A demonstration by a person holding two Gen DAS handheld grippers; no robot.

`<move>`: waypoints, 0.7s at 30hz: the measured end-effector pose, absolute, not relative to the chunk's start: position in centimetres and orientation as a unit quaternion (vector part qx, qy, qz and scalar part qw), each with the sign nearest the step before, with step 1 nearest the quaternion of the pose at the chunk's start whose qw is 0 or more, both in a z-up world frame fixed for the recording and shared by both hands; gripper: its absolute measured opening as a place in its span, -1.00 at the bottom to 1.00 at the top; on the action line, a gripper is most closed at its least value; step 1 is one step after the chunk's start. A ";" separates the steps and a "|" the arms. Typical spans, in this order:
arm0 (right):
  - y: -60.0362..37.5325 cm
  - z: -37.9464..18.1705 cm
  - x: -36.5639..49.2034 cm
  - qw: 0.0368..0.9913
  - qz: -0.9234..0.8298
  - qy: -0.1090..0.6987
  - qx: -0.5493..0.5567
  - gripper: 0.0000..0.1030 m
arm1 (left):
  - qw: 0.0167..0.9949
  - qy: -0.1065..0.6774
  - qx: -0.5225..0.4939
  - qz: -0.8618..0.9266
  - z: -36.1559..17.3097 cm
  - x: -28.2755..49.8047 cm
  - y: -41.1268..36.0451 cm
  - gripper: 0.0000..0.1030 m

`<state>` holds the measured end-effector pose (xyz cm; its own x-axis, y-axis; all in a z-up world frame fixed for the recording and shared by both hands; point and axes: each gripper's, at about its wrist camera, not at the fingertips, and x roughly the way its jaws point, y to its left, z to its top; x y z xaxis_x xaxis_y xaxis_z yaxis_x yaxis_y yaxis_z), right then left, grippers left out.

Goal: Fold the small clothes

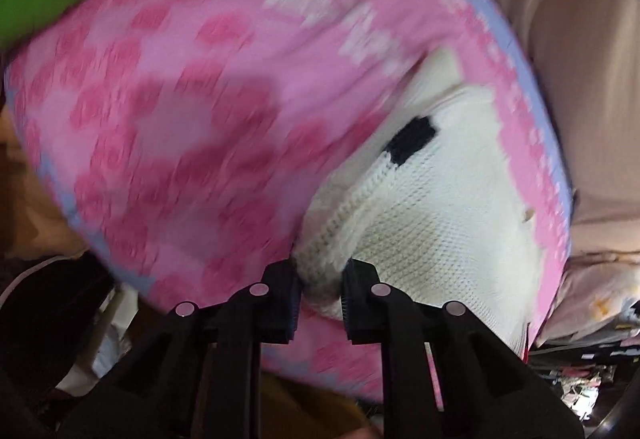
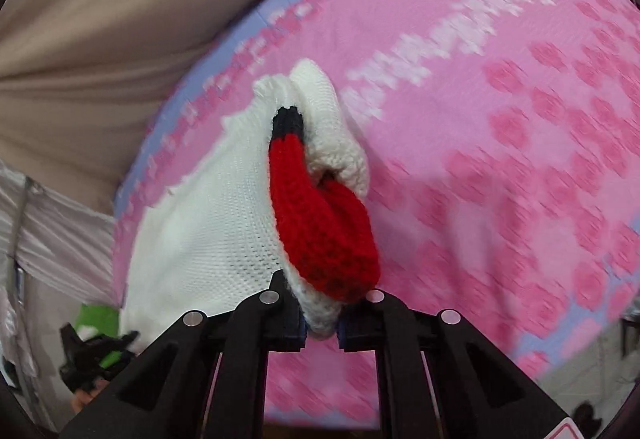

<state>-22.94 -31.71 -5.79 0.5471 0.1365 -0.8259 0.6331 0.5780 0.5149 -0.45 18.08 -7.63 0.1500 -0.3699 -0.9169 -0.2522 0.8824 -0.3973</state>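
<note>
Garment [image 1: 432, 223] (white knit) pinched between both grippers' jaws.

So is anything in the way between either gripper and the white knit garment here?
Nothing visible. The left gripper is already closed on a ribbed edge of the white knit garment, and the right gripper pinches another edge beside its red knit part. The garment lies on the pink patterned cloth.
</note>
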 end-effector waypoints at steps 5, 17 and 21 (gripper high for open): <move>-31.0 -10.3 -25.9 0.730 -0.162 0.490 0.448 -0.66 | 0.748 0.623 -0.222 -0.060 -5.8 -1.1 18.2 -0.43; -34.3 -4.9 -13.2 0.820 -0.191 0.443 0.308 0.31 | 0.801 0.577 -0.113 -0.112 -5.9 10.2 7.9 -0.11; -33.7 -7.9 -10.0 0.800 -0.163 0.480 0.320 -0.83 | 0.803 0.577 -0.116 -0.093 -6.2 10.4 8.5 -0.88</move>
<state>-9.99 -33.71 -7.92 0.4856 0.0468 -0.8729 0.5684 0.7417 0.3560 10.42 8.48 -6.19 0.3164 -0.2838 -0.9052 0.0149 0.9556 -0.2944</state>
